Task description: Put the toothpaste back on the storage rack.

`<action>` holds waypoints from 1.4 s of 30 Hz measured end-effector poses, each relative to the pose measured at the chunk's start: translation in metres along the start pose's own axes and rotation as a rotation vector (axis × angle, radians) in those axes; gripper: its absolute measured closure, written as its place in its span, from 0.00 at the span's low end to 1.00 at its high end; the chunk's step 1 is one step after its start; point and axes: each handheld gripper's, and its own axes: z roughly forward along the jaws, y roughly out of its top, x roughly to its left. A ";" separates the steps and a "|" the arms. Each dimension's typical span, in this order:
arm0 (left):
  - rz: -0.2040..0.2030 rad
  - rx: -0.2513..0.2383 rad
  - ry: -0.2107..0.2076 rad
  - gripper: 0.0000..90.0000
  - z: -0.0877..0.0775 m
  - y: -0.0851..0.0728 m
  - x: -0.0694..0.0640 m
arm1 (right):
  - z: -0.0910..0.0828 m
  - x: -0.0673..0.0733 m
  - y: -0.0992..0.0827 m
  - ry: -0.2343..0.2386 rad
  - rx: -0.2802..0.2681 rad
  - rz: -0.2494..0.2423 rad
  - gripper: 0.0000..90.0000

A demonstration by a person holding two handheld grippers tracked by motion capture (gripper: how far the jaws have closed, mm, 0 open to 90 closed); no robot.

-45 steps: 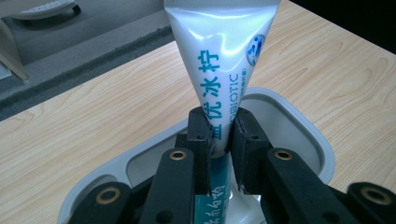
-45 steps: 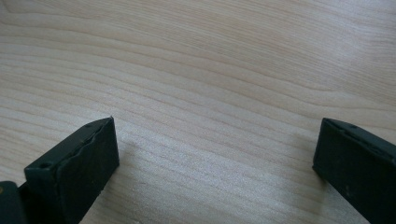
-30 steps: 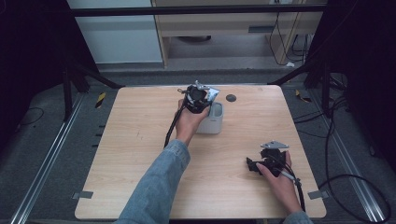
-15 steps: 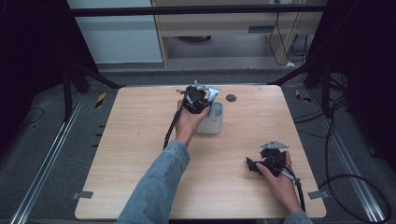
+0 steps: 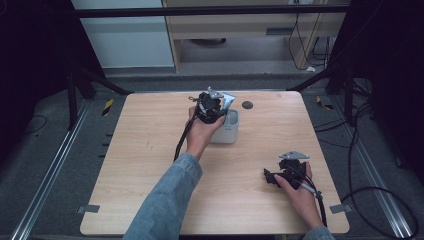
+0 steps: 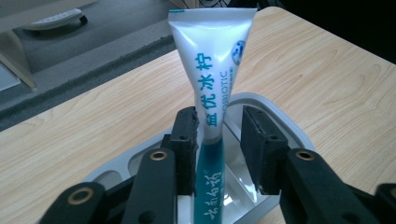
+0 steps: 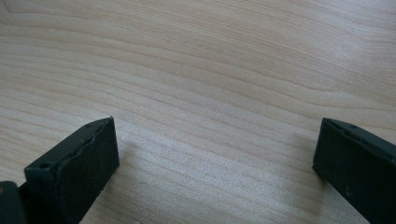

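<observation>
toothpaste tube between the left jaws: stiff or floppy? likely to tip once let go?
The toothpaste tube is probably soft: it looks like thin glossy plastic that flattens to a wide crimped end. It stands upright in the grey cup with its wide end up, so it may lean against the rim when released. The left gripper has a gap at one jaw, so the tube could slip.

I count two grippers: my left gripper held over the far middle of the tabletop, and my right gripper near the right front. There is one white tube with teal print, standing between my left gripper's jaws. There is one pale grey container under it, with a rounded rim. One small dark round spot sits on the tabletop just beyond the container. One tabletop carries all of it.
</observation>
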 end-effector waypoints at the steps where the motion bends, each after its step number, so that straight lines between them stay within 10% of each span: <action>1: -0.002 -0.004 -0.001 0.71 0.000 0.000 -0.001 | 0.000 0.000 0.000 0.000 -0.001 -0.001 0.00; 13: 0.054 -0.022 0.023 0.47 -0.011 0.001 -0.009 | 0.000 0.000 0.000 -0.001 -0.002 -0.002 0.00; 25: 0.082 -0.006 -0.030 0.19 -0.023 0.002 -0.021 | 0.000 0.000 0.000 -0.002 -0.002 -0.002 0.00; 42: 0.165 0.054 -0.129 0.08 -0.043 -0.008 -0.044 | 0.000 0.000 0.000 -0.001 -0.002 -0.001 0.00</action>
